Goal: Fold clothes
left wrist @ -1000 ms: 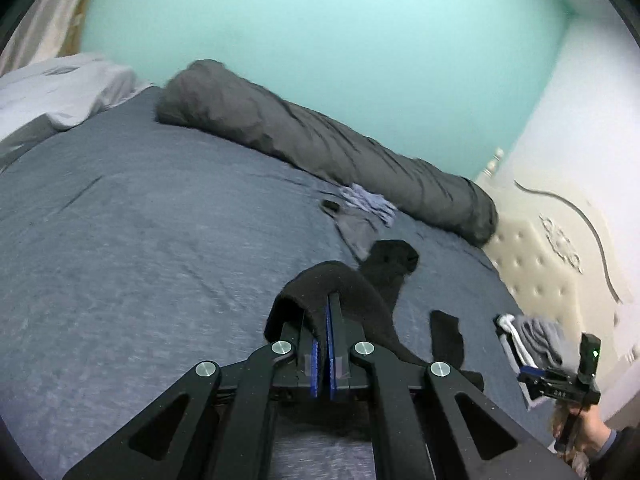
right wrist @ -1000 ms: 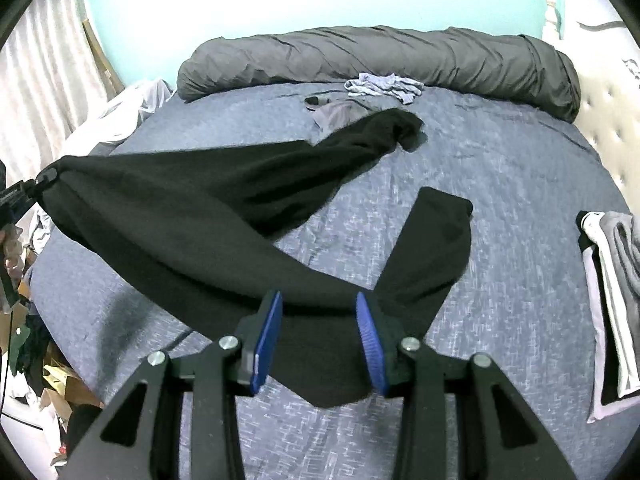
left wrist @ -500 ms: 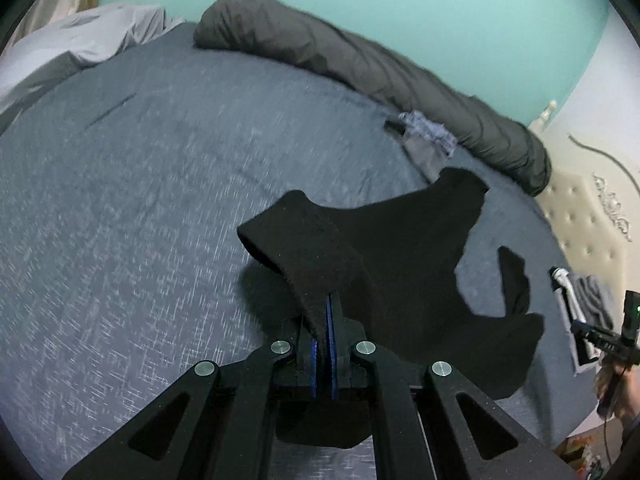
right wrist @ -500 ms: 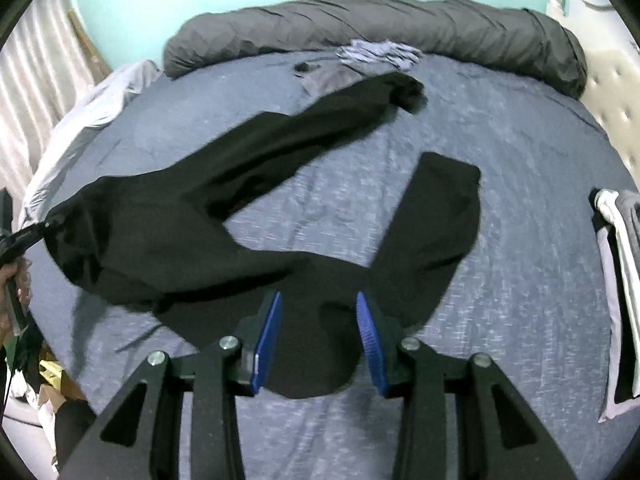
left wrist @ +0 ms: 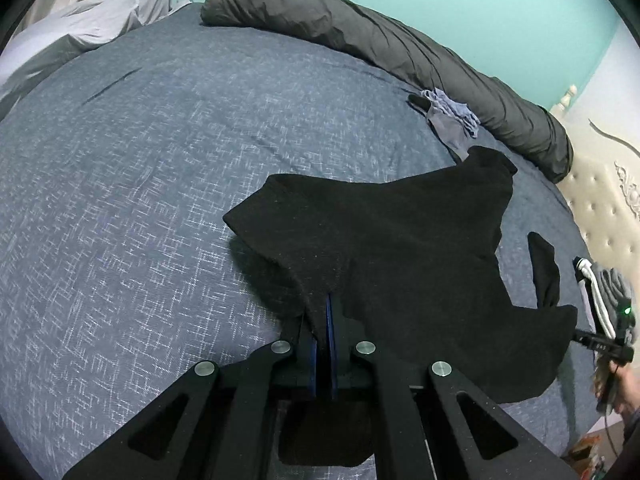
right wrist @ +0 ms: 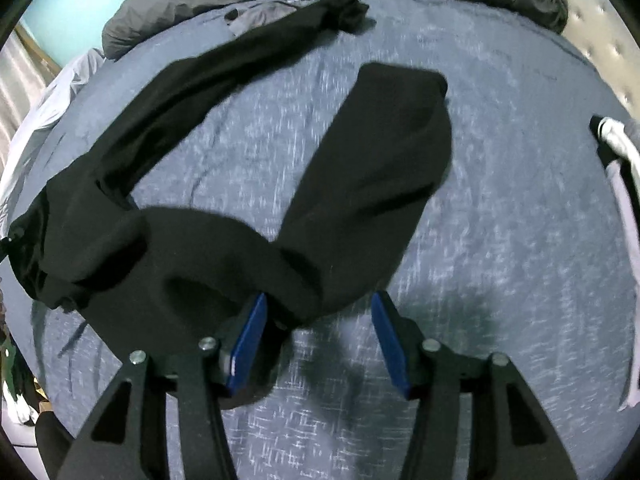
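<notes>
A pair of black trousers lies spread over the blue-grey bed, its two legs reaching toward the far rolled duvet. My left gripper is shut on one waistband corner, just above the sheet. In the right wrist view the other waistband end sags against the left blue pad, and my right gripper stands open, its pads well apart. The left wrist view shows the right gripper at the far right edge, held by a hand.
A rolled dark grey duvet runs along the far side. Small grey-blue garments lie beside it. A folded grey and white pile sits at the right near the tufted headboard. Pale bedding is bunched at the left.
Both grippers came down and forward, so the trousers went from hanging stretched between them to lying on the bed. The right pads have spread wider and the cloth has slumped off them.
</notes>
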Available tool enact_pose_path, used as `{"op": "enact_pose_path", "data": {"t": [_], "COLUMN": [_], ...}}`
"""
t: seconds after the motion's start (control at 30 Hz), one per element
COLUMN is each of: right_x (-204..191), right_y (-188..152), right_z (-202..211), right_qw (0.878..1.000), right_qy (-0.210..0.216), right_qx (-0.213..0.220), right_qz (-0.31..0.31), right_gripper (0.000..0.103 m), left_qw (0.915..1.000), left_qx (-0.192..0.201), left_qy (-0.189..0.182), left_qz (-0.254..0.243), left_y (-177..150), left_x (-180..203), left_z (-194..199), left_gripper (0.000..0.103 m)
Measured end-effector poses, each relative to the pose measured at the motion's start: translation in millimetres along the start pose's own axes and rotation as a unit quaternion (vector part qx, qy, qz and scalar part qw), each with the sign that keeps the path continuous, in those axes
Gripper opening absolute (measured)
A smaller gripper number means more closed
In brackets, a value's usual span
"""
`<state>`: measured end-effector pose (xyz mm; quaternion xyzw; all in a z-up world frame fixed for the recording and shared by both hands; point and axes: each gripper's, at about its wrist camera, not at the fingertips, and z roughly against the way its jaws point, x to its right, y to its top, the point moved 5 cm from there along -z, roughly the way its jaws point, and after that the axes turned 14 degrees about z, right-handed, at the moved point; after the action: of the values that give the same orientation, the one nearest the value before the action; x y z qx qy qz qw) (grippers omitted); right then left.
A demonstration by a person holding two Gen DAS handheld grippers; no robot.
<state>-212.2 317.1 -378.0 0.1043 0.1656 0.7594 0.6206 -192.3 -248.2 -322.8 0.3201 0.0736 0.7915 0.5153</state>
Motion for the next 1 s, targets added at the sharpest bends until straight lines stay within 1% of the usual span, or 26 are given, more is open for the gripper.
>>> {"op": "enact_pose_path", "data": {"t": [0.03, 0.1, 0.27, 0.37, 0.43, 0.53, 0.7, 0.83, 0.9, 0.93, 0.97, 1.0], "right_x": [2.0, 10.4, 52.3, 79.9, 91.7, 95.5, 89.4, 81.3, 77.3, 75.2, 72.8, 70.4], "right_y": [-4.2, -6.7, -10.6, -13.1, -13.6, -6.8, 13.2, 22.6, 25.8, 27.7, 29.3, 30.9], "right_z": [-2.4, 1.0, 26.4, 35.3, 33.6, 19.5, -18.8, -50.3, -58.0, -59.2, -59.0, -58.3], "right_qw": [1.0, 1.0, 0.995, 0.989, 0.986, 0.986, 0.987, 0.989, 0.99, 0.99, 0.991, 0.991], "right_qy": [-0.008, -0.02, -0.04, -0.028, -0.021, -0.008, 0.02, 0.029, 0.028, 0.029, 0.033, 0.039], "right_qx": [0.0, 0.013, 0.056, 0.073, 0.075, 0.069, 0.053, 0.034, 0.036, 0.04, 0.044, 0.047], "right_qz": [-0.005, -0.018, -0.075, -0.127, -0.147, -0.153, -0.15, -0.142, -0.134, -0.129, -0.122, -0.115], "right_gripper": [0.055, 0.055, 0.055, 0.055, 0.055, 0.056, 0.056, 0.056, 0.055, 0.052, 0.035, 0.021], "left_qw": [1.0, 1.0, 1.0, 0.9999, 0.9999, 0.9999, 0.9998, 0.9999, 0.9999, 0.9999, 0.9999, 0.9999], "left_qx": [0.001, 0.003, 0.007, 0.009, 0.009, 0.009, 0.012, 0.011, 0.01, 0.009, 0.008, 0.009], "left_qy": [0.0, 0.001, 0.005, 0.004, 0.003, 0.006, 0.01, 0.006, 0.008, 0.009, 0.009, 0.009], "left_qz": [0.0, -0.001, 0.002, 0.007, 0.009, 0.001, -0.009, -0.003, -0.005, -0.006, -0.007, -0.007], "left_y": [0.0, -0.2, 0.8, 1.4, 1.4, 0.4, 3.2, 5.3, 4.9, 4.7, 4.6, 5.0], "left_x": [-0.9, -2.4, -7.6, -9.5, -10.2, -8.8, -9.9, -12.2, -11.4, -11.0, -10.5, -9.6], "left_z": [0.5, 1.7, 3.0, 3.1, 2.7, 2.2, -2.3, -9.6, -14.4, -16.8, -18.5, -17.8], "left_gripper": [0.003, 0.003, 0.003, 0.003, 0.003, 0.003, 0.003, 0.003, 0.003, 0.003, 0.003, 0.003]}}
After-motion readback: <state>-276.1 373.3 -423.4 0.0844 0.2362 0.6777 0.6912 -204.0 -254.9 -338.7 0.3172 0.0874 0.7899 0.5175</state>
